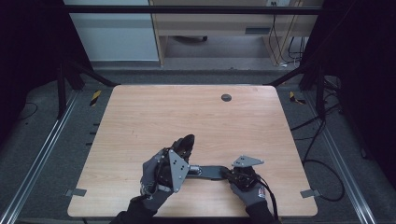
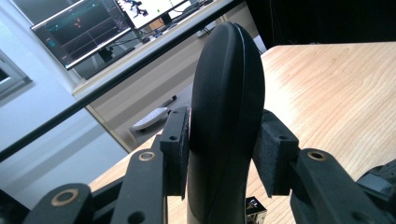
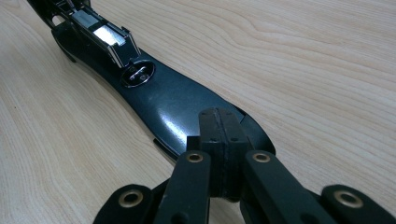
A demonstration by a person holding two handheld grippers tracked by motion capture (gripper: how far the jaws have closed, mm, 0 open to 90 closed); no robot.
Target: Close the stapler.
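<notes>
Holding the stapler's [image 1: 205, 171] raised top arm [image 2: 226, 112] between the pads of your left gripper [image 1: 187, 142], you press your right gripper [image 3: 218, 126], jaws closed together, down on its base [image 3: 173, 105], which lies flat on the wooden table [image 1: 187, 112].

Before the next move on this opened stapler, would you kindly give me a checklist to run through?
1. Left gripper holds the stapler's top arm, one of its fingers on each side: ok.
2. Top arm swung up, away from the stapler base: ok.
3. Right gripper shut, its fingers over the base's near end: ok. Pressing it down firmly: cannot tell.
4. Base lying flat on the table: ok.
5. Staple magazine exposed: ok. Loaded with staples: cannot tell.
</notes>
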